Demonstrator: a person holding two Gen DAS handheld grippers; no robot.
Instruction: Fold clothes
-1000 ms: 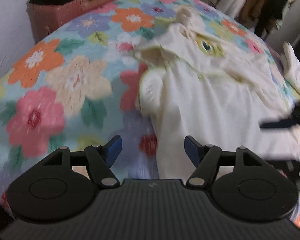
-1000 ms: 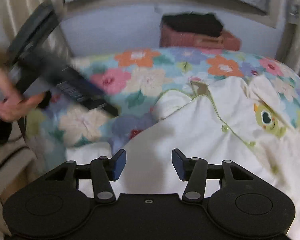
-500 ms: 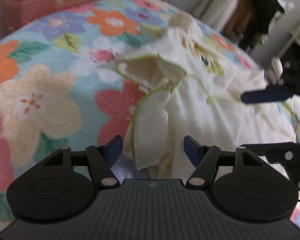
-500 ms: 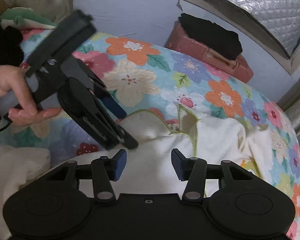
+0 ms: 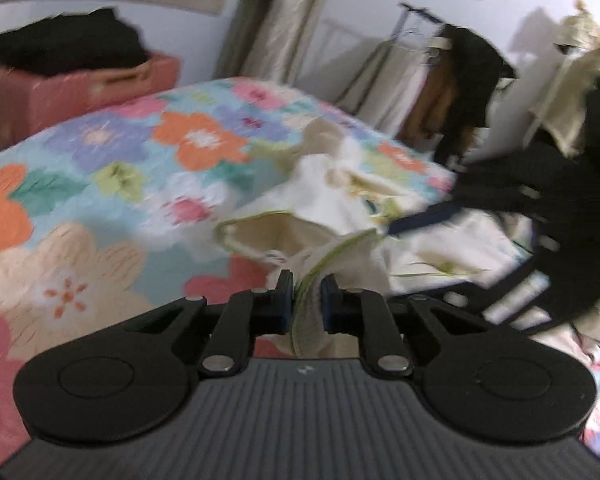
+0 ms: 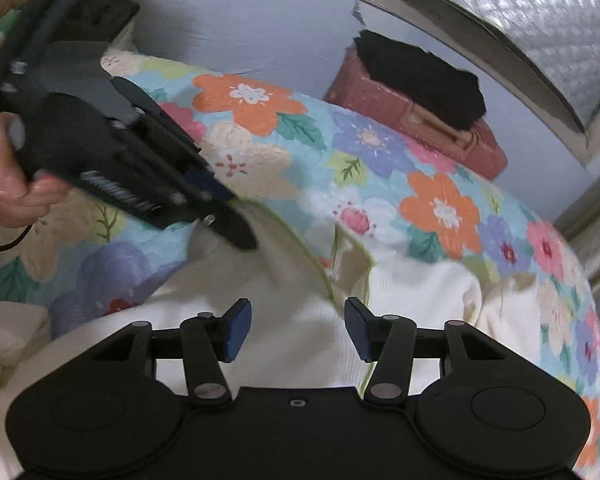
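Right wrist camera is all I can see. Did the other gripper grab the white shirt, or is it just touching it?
Observer: It grabbed it. In the left wrist view the left gripper is closed on the green-trimmed edge of the white shirt.
Operator: What is my gripper doing from over there?
Observer: The right gripper is open, and the left view shows its blue fingertip against the shirt near the collar, a bit blurred.
Operator: Is there anything past the bed I can't see?
Observer: Yes, a clothes rack with dark and light clothes hanging stands behind the flowery bedspread.
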